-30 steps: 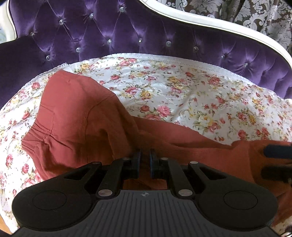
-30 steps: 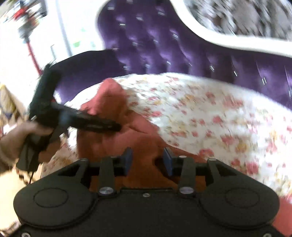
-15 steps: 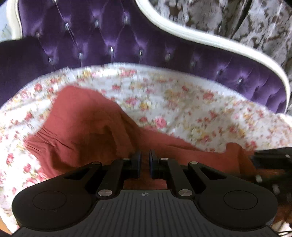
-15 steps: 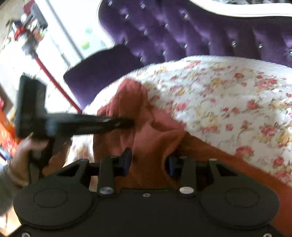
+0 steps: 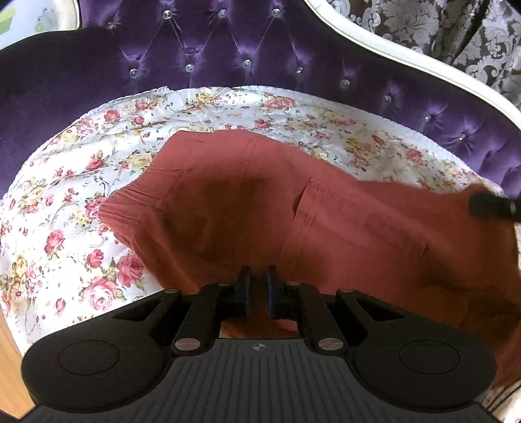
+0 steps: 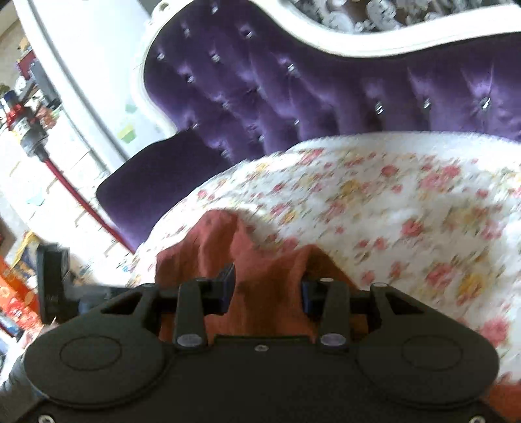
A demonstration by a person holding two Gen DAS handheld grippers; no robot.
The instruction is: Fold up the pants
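Rust-red pants draped over a flowered sofa seat, both hand-held grippers at the cloth

Rust-red pants lie spread across the floral cover of the sofa seat, their gathered waistband end toward the left of the left wrist view and the rest running off to the right and down over the front edge; a seam with a slit crosses the middle of the cloth; in the right wrist view the pants rise in two soft peaks just ahead of the fingers, and that view is blurred

The left hand-held gripper has its jaws drawn almost together with a fold of the red cloth pinched between the pads; the right hand-held gripper stands at a middling width with its jaws closing, a hump of the cloth between them, and the pads do not clearly press on it yet; its dark tip also shows at the right edge of the left wrist view, over the cloth

Behind the seat rises the purple tufted backrest with crystal buttons and a white curved frame; a patterned curtain hangs beyond it; a purple armrest ends the sofa at the left of the right wrist view
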